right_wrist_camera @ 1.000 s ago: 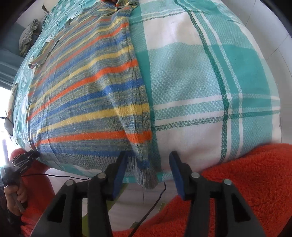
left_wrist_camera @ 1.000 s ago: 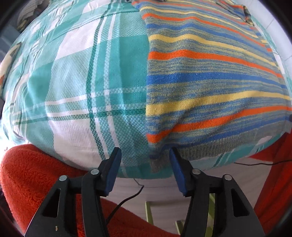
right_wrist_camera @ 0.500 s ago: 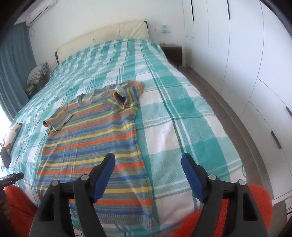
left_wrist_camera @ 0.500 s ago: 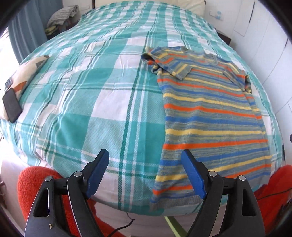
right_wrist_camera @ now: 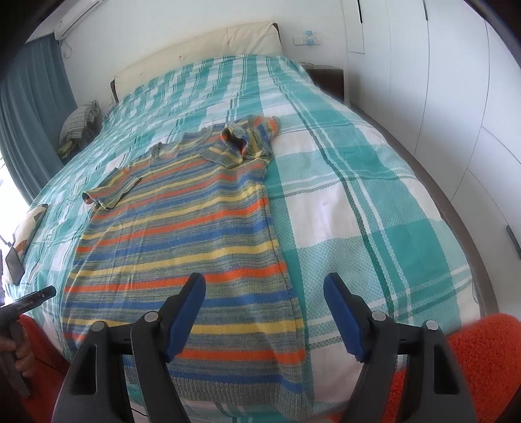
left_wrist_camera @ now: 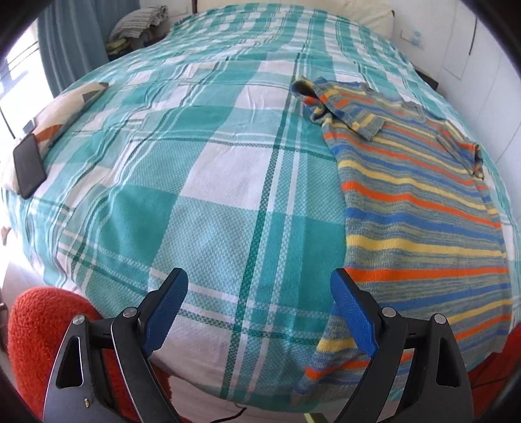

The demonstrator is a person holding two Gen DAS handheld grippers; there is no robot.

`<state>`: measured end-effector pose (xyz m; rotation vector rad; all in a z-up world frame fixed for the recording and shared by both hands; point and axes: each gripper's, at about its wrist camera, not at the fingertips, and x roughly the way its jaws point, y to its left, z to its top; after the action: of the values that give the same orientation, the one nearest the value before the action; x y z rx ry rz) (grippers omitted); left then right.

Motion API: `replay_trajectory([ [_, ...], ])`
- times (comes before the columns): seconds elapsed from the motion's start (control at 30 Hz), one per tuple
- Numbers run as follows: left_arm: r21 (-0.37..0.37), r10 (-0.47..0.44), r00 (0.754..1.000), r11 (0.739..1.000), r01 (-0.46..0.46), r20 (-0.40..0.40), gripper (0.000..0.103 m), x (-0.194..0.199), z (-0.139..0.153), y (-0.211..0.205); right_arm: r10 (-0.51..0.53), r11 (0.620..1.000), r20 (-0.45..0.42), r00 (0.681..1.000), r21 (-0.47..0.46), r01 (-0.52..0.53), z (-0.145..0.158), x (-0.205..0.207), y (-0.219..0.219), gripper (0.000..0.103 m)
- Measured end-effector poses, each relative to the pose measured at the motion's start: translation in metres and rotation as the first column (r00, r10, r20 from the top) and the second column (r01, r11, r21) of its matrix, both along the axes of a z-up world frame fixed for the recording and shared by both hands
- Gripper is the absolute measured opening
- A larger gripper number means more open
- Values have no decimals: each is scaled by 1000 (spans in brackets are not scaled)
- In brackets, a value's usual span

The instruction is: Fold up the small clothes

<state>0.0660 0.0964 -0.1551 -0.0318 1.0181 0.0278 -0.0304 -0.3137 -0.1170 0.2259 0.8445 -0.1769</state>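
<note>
A striped knit T-shirt in blue, orange and yellow lies flat on the teal plaid bed cover. Its hem hangs over the near bed edge. One sleeve is folded in onto the chest; the other sleeve lies out flat. My left gripper hovers above the near edge by the hem's left corner, its jaws opening with nothing between them. My right gripper stands open and empty above the hem's right side. Neither gripper touches the cloth.
A black phone rests on a patterned cushion at the bed's left side. Folded laundry sits at the far left corner. White wardrobe doors line the right wall. Orange fleece sleeves frame the near edge.
Both grippers let go of the hem corners, spread wide and lifted back from the bed edge. The views tilted up, from a close look at the hem to the whole shirt and bed.
</note>
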Motion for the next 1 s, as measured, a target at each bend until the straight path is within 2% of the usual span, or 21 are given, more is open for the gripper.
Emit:
replay_trajectory([
  [0.13, 2, -1, 1000, 1000, 1, 2, 91, 0, -1, -1, 30, 999, 8, 1000, -22, -30, 2, 0, 8, 74],
  [0.43, 66, -45, 999, 997, 43, 26, 91, -2, 0, -15, 54, 998, -6, 999, -28, -54, -2, 2, 14, 75],
  [1.0, 70, -34, 999, 997, 33, 18, 91, 0, -3, -13, 90, 995, -34, 995, -28, -91, -10, 6, 21, 75],
])
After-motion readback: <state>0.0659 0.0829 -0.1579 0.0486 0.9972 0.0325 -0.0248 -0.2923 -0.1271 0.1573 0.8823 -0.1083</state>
